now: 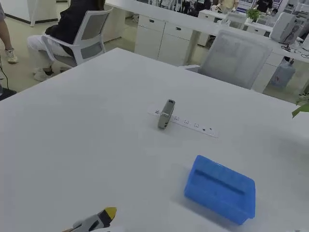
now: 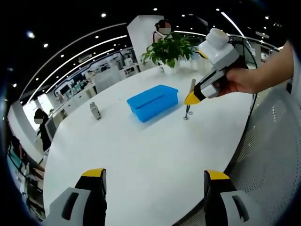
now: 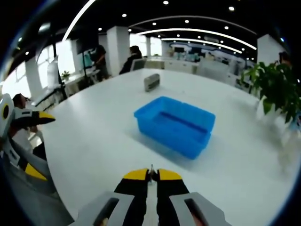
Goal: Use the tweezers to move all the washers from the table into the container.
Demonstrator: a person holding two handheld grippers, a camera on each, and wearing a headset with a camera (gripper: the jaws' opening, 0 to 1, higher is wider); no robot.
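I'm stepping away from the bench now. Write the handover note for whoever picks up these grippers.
Left gripper: open, empty, above the table.
Right gripper: shut on the tweezers, whose tips point down at a small thing on the table, probably a washer, beside the blue container.
Done: no washer can be seen inside the container.
Left: pick up that small thing, drop it in the container, then check the table for others.
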